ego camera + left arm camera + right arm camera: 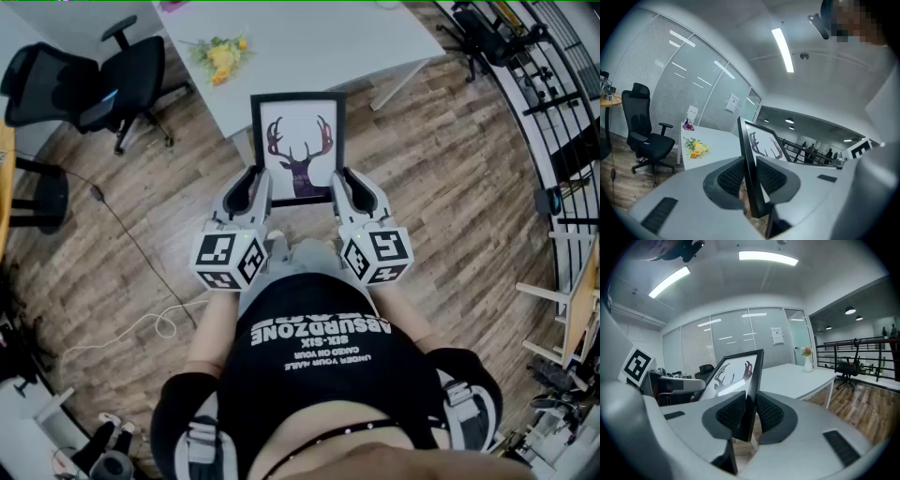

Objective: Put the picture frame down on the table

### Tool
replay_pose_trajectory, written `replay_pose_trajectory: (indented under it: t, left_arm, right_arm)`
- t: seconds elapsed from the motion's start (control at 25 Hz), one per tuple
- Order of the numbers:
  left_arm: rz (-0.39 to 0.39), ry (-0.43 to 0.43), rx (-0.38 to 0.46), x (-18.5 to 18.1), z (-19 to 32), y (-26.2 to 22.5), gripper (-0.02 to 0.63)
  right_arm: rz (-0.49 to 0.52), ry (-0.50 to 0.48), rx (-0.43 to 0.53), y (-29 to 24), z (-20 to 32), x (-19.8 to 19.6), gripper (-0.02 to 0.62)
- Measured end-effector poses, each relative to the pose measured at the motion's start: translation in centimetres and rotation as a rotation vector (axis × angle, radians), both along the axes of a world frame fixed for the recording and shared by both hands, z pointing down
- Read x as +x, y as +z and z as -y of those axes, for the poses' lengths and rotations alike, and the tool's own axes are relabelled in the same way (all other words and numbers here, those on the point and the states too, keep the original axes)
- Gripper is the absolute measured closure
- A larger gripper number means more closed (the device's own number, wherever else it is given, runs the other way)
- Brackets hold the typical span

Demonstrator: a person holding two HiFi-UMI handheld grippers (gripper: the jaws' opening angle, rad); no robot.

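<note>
Picture frame: the picture frame [297, 147] is black with a deer-head print. I hold it in the air in front of me by its two side edges. It is over the wood floor, its far end by the near edge of the white table [309, 37], and not yet set down.
Left gripper: my left gripper [251, 187] is clamped on the frame's left edge, low down, pads on both faces.
Right gripper: my right gripper [349, 186] is pinching the right edge the same way.
Risk, slip: both grips are on thin rim near the bottom, so I judge the far end could sag or pivot.
Risk, release: if one claw lets go first, the frame would likely twist out of the other.
Risk, table: coming in low could knock the frame against the table edge; the flowers [220, 54] lie off to the left.
Writing: my shirt reads "ABSURDZONE" and "SIX-SIX"; the smaller lines are unclear. The frame carries no text.
</note>
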State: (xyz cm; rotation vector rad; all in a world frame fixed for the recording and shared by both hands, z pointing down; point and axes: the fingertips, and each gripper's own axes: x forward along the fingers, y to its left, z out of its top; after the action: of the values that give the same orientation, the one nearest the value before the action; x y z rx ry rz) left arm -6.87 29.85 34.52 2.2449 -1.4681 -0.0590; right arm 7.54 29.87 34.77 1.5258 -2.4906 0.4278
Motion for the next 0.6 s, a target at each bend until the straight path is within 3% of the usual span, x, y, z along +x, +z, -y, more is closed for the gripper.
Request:
replay_pose_trajectory:
  t: [0.6]
  left_arm:
    - [-0.015, 0.034, -0.024, 0.3, 0.6, 1.3, 0.515]
  right_arm:
    - [-0.03, 0.032, -0.017, 0.8, 0.1, 0.2, 0.511]
